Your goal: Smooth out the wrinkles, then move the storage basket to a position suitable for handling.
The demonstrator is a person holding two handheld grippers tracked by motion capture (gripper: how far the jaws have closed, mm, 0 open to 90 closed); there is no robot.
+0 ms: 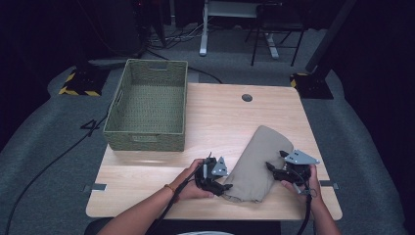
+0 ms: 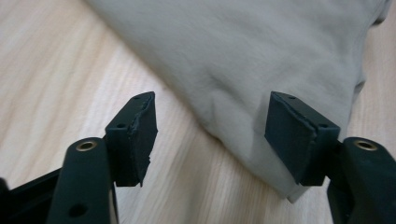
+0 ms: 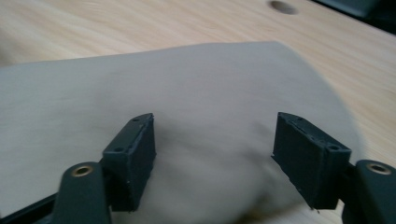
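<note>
Both jaws stood apart, holding nothing: the left gripper (image 1: 226, 186) and right gripper (image 1: 270, 165) flanked the folded cloth (image 1: 257, 161).

Folded cloth (image 1: 258, 164) on table (image 1: 220, 122), basket (image 1: 148, 104) behind-left.

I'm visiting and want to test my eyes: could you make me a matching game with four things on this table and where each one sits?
Things:
1. basket
2. folded cloth
3. left gripper
4. round hole

Places:
A. at the cloth's near left edge
B. far left part of the table
C. near the table's far edge, right of the basket
D. between the two grippers

Pairs: 1-B, 2-D, 3-A, 4-C
</note>
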